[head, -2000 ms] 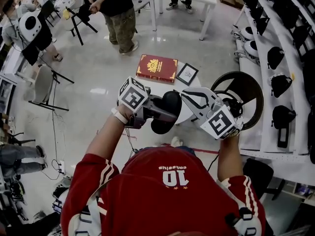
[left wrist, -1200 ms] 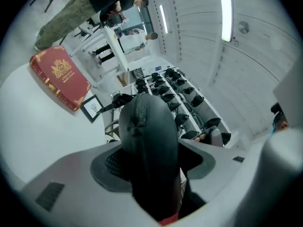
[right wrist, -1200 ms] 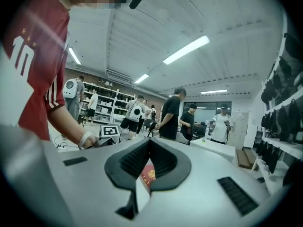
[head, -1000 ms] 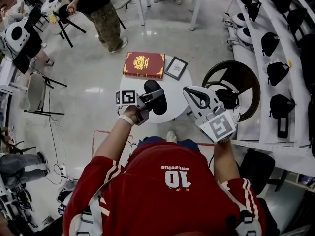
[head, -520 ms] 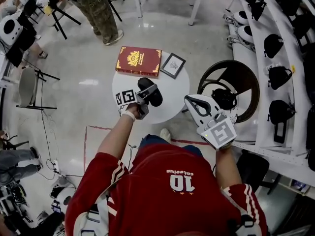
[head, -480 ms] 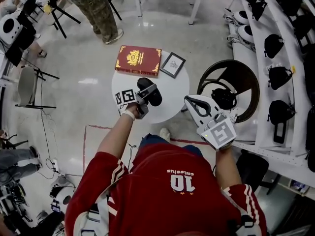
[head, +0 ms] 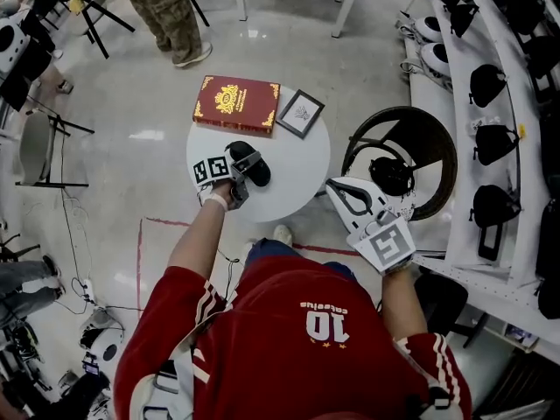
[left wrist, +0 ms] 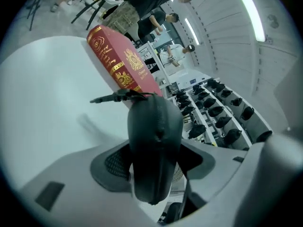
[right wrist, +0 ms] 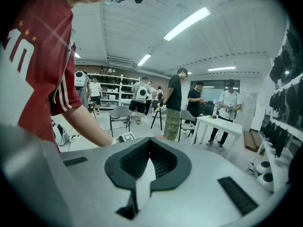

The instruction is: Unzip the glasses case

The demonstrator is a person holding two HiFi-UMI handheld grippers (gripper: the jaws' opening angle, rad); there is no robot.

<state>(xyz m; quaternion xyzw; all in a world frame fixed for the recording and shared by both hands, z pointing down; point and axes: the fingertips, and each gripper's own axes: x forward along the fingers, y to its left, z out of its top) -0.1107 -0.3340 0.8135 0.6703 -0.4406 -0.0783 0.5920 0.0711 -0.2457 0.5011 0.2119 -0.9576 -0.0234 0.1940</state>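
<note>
The black glasses case (head: pixel 251 162) is over the near left part of the round white table (head: pixel 297 175), and my left gripper (head: pixel 240 173) is shut on it. In the left gripper view the case (left wrist: pixel 154 136) stands edge-up between the pads, zipper seam towards the camera. Its pull tab (left wrist: pixel 108 98) sticks out from the far end. Whether the case touches the tabletop (left wrist: pixel 42 89) I cannot tell. My right gripper (head: pixel 339 189) hangs off the table's right edge, shut and empty, its jaws (right wrist: pixel 150 142) meeting at the tips.
A red book (head: pixel 234 105) and a small framed picture (head: pixel 300 114) lie at the table's far side. A dark round chair (head: pixel 442 160) holding a black headset (head: pixel 391 175) stands to the right, before shelves of headsets (head: pixel 494 86). A person (head: pixel 171 11) stands beyond the table.
Both grippers have come down. The left one carried the glasses case from in front of my chest down to the table's near left part. The right one stayed shut and sank a little.
</note>
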